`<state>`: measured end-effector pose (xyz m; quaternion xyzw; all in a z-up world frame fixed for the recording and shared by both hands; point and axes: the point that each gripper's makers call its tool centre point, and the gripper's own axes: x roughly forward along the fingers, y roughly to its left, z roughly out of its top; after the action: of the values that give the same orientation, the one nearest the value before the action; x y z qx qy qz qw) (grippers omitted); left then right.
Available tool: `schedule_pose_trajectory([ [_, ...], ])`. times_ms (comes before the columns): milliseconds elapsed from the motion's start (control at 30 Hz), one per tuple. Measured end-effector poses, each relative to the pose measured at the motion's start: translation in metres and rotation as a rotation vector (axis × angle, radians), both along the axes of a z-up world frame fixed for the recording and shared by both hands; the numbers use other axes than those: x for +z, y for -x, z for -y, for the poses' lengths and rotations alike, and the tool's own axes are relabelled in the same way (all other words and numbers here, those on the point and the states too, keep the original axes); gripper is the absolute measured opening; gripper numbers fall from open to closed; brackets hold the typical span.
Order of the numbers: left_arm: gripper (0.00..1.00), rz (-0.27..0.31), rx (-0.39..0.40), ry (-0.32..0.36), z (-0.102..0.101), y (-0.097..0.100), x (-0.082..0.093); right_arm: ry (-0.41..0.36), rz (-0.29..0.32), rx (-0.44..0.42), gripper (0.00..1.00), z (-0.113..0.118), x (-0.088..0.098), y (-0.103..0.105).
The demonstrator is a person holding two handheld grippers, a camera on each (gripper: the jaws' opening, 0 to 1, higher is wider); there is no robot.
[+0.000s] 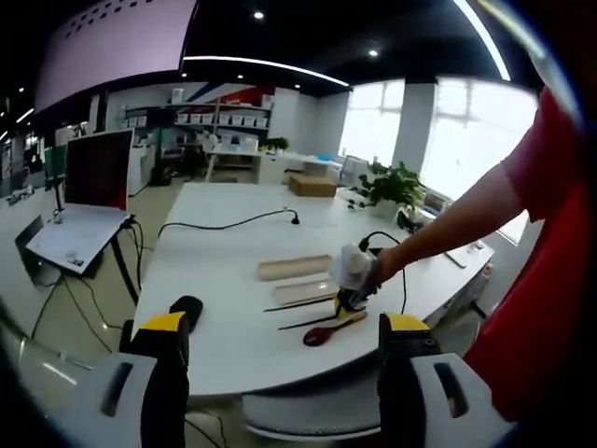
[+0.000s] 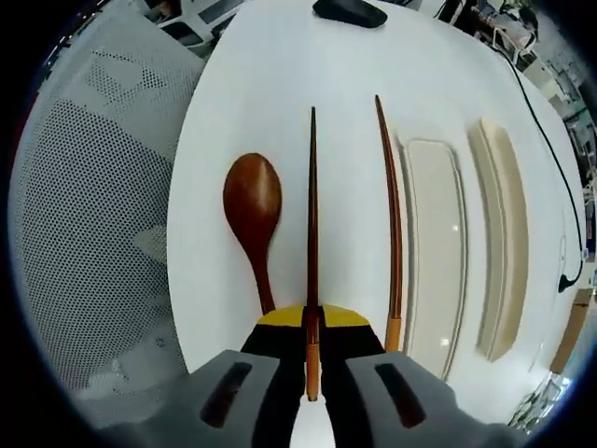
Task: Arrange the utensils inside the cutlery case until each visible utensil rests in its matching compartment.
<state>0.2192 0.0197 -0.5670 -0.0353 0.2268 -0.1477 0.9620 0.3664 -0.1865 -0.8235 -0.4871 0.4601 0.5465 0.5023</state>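
While clamped at its butt end, chopstick [image 2: 312,233] lies on white table [image 2: 280,84] between wooden spoon [image 2: 253,205] and second chopstick [image 2: 392,215] | right gripper [image 2: 312,350] closed on it | left gripper [image 1: 280,341] wide, raised | light, stiff, slick — grip thick end.

**Right gripper clamped, left gripper spread**

The right gripper [image 2: 312,341] has its yellow-tipped fingers [image 2: 280,317] pressed together on a chopstick [image 2: 312,233]. In the left gripper view it sits low over the counter [image 1: 224,280], held at the end of an outstretched bare forearm [image 1: 457,219]. The left gripper [image 1: 284,327] hangs back with fingers wide apart, holding nothing.
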Motion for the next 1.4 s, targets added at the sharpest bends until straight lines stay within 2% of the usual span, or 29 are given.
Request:
schedule_pose_trajectory([
  [300,0.84,0.014,-0.031,0.0,0.001,-0.003,0.005,0.015,-0.035,-0.027,0.0,-0.002,0.004,0.003],
  [600,0.82,0.021,-0.085,-0.014,0.002,-0.008,0.013,-0.006,-0.001,-0.029,0.0,-0.001,0.02,0.004],
  [767,0.82,0.037,-0.074,-0.011,0.0,-0.012,0.015,-0.036,0.012,-0.018,0.0,-0.002,0.025,0.002],
  [900,0.82,0.033,-0.082,-0.015,0.003,-0.011,0.013,-0.032,0.016,-0.024,0.0,0.003,0.026,0.0],
  [1033,0.82,0.031,-0.089,-0.024,0.005,-0.01,0.013,-0.035,-0.006,-0.101,0.0,0.006,0.028,0.0],
  [1100,0.82,0.038,-0.079,-0.016,0.004,-0.011,0.013,-0.045,-0.003,-0.077,0.0,0.006,0.031,0.0],
  [1200,0.82,0.015,-0.069,0.008,0.004,-0.011,0.005,-0.041,0.014,-0.03,0.0,0.009,0.036,-0.004],
  [1400,0.82,-0.002,-0.073,0.02,0.007,-0.012,0.001,-0.066,-0.011,-0.064,0.0,0.011,0.052,-0.011],
])
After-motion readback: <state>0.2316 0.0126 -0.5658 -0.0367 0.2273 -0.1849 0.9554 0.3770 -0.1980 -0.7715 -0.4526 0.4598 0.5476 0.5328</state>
